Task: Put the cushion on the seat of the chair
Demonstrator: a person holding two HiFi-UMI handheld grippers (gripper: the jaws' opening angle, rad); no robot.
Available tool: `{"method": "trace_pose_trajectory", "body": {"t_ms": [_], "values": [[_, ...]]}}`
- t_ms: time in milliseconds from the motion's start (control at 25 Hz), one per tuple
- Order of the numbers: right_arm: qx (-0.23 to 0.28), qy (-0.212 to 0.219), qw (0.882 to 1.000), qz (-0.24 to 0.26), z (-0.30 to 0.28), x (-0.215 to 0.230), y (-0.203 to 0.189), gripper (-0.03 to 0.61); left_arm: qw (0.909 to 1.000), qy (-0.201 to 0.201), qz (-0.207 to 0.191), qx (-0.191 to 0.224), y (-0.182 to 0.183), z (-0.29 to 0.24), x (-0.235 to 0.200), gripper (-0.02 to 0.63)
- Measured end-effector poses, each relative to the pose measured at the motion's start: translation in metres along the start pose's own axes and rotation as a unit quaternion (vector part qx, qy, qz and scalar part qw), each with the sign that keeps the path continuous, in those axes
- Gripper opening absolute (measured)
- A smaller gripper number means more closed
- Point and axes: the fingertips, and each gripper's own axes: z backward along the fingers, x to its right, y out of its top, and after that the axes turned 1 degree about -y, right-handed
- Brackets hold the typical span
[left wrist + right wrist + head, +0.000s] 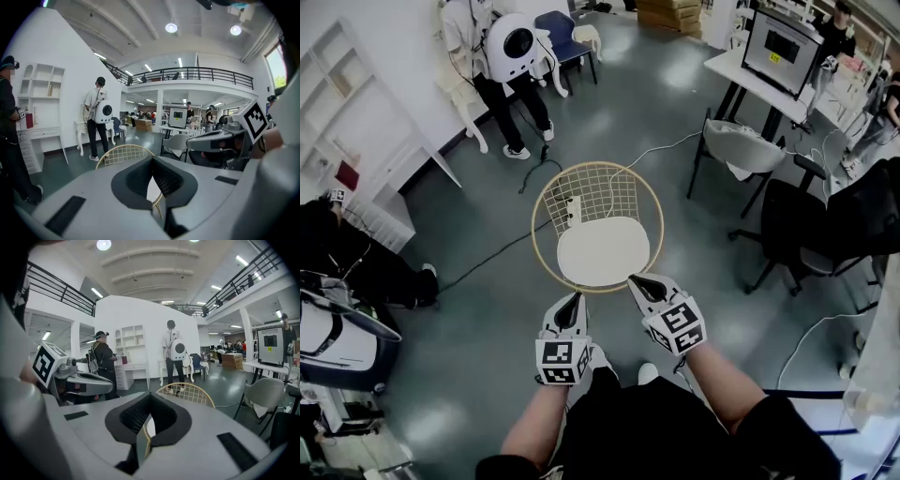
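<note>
A person in dark clothing [666,427], seen from above, holds the left gripper [574,302] and the right gripper [639,283] side by side over a grey floor [469,328], each with its jaws pressed together and nothing clamped between them. Both point toward a round chair [609,192] with a gold wire frame, just beyond their tips. The white cushion [603,251] lies flat on that chair's seat, filling most of the ring below the mesh back. The right gripper's tip overlaps the near rim of the seat in the head view, though contact cannot be confirmed, and the left gripper's tip sits just short of the rim. A black cable [487,261] runs off across the floor to the left of the chair, and a white cable [661,148] trails away beyond it to the right. At right stand a black office chair [797,225] and, farther off, a grey shell chair [741,145] beside a desk [731,67] carrying a monitor [780,49]. At left, white shelving [356,112] lines the wall. In the far background, a standing person wearing a round white backpack [517,42] faces away, with a blue chair [562,33] behind.
</note>
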Motion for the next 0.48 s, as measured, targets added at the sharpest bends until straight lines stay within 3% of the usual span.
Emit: {"method": "trace_pose_trajectory", "body": {"t_ms": [480], "values": [[0.012,0.023,1.0,-0.001,0.056,-0.009,-0.013,0.011,0.9998,0.016,-0.005,0.014,-0.002,0.035,0.055,0.015]]}}
